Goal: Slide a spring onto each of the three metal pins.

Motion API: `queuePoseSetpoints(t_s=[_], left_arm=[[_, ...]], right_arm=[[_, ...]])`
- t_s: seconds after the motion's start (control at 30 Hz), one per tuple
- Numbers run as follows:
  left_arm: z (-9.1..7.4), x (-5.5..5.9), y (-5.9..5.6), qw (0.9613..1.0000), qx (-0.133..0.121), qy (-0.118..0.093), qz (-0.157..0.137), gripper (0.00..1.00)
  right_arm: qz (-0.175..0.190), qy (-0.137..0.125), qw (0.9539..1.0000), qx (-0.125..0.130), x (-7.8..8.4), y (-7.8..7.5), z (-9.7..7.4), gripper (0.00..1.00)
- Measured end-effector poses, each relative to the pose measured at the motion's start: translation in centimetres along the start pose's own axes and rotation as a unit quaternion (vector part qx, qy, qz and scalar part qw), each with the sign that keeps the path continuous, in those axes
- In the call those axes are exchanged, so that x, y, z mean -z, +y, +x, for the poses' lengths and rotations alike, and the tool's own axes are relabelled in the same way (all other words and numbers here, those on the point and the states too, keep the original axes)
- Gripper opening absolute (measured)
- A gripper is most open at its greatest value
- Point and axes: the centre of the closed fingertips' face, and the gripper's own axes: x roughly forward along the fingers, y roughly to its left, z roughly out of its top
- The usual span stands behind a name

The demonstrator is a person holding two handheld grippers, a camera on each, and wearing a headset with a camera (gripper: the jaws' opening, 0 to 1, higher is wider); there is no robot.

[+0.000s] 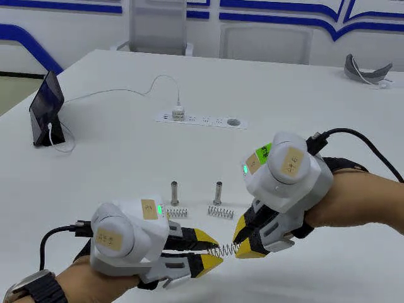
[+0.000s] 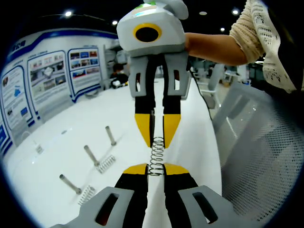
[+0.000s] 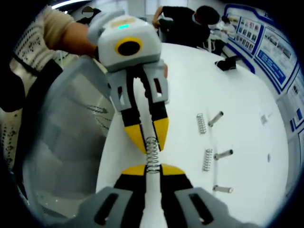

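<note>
A small coil spring (image 1: 225, 250) hangs level between my two grippers, just above the white table near its front edge. My left gripper (image 1: 218, 250) is shut on its left end and my right gripper (image 1: 238, 247) is shut on its right end. The left gripper view has the spring (image 2: 155, 156) running from my left gripper (image 2: 155, 169) up to the right gripper (image 2: 157, 137). Two metal pins (image 1: 174, 189) (image 1: 218, 191) stand upright behind. Three pins (image 2: 91, 155) show in a row in the left gripper view. Two loose springs (image 1: 177, 213) (image 1: 221, 212) lie at the pins' feet.
A white power strip (image 1: 201, 119) with a plugged charger lies mid-table. A dark tablet on a stand (image 1: 47, 107) sits at the left with a cable. A grey headset (image 1: 368, 71) rests far right. A mesh chair back (image 2: 256, 156) is close beside the table edge.
</note>
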Motion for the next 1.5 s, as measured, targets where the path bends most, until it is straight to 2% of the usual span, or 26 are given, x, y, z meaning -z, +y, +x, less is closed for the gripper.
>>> queuePoseSetpoints(t_s=[0.2,0.4,0.6,0.77,1.03,1.3,1.5], left_arm=[[0.1,0.0,0.1,1.0,0.002,0.004,0.007,0.11],[0.2,-0.3,0.1,0.9999,0.001,0.003,0.01,0.11],[0.1,-0.7,0.0,1.0,-0.002,0.001,0.01,0.11],[-0.3,-0.7,0.1,1.0,-0.009,-0.001,0.002,0.1],[-0.9,-1.3,0.8,0.9995,-0.024,-0.018,-0.01,0.1],[-1.0,-1.4,1.0,0.9992,-0.027,-0.025,-0.013,0.1],[-1.1,-1.8,1.2,0.9988,-0.028,-0.035,-0.02,0.1]], right_arm=[[-0.005,-0.011,0.9999,0.008,-1.0,-0.1,-0.8,0.12],[-0.016,-0.036,0.9991,0.018,-3.0,0.0,-1.7,0.12],[-0.03,-0.055,0.9978,0.022,-4.6,0.4,-1.8,0.12],[-0.03,-0.064,0.9973,0.022,-5.0,0.3,-1.6,0.12],[-0.02,-0.073,0.9967,0.029,-4.9,-0.2,-1.6,0.17],[0.022,-0.115,0.9923,0.038,-5.4,-0.7,-1.9,0.15],[0.036,-0.134,0.9895,0.042,-5.8,-0.7,-2.1,0.12]])
